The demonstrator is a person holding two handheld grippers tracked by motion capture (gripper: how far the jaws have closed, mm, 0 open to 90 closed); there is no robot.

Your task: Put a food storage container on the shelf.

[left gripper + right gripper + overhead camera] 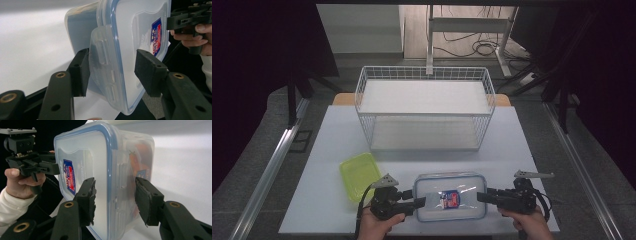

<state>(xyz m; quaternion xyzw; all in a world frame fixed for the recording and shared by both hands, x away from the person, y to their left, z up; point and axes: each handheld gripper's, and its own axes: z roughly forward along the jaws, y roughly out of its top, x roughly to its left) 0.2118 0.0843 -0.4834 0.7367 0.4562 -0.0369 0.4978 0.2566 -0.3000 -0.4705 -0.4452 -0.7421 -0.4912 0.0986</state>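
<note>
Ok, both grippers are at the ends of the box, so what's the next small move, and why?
Probably close both grippers a bit more. The left gripper straddles the box's end flap, and the right gripper straddles the other end, but each shows a gap at one pad, so a lift may slip.

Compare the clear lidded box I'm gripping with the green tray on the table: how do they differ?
The clear box is colourless with a blue-rimmed lid and a red-and-blue label; the green tray is yellow-green and open-topped, with no label showing. The box sits between the left gripper and right gripper, one at each short end; the tray lies alone, angled, to its left. The box looks larger. Both are rounded rectangles on the white table.
</note>
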